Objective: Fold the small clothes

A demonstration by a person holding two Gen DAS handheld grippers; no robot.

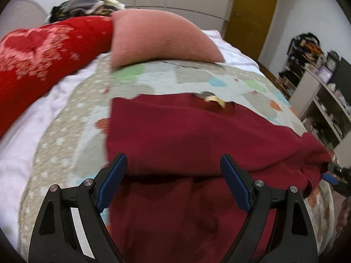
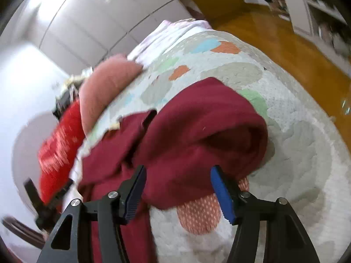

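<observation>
A dark red garment [image 1: 186,131] lies spread on a patterned quilt [image 1: 83,114] on the bed, with a collar label at its far edge. My left gripper [image 1: 173,164] is open just above the garment's near part, holding nothing. In the right wrist view the same garment [image 2: 197,120] is bunched into a rounded fold. My right gripper [image 2: 177,173] is open, with its fingers either side of the garment's near edge. The right gripper also shows at the garment's right edge in the left wrist view [image 1: 333,175].
A pink pillow [image 1: 160,39] and a red patterned blanket [image 1: 37,52] lie at the head of the bed. White wardrobe doors [image 2: 87,17] stand behind. Shelving [image 1: 324,92] stands to the right, beyond a wooden floor [image 2: 285,50].
</observation>
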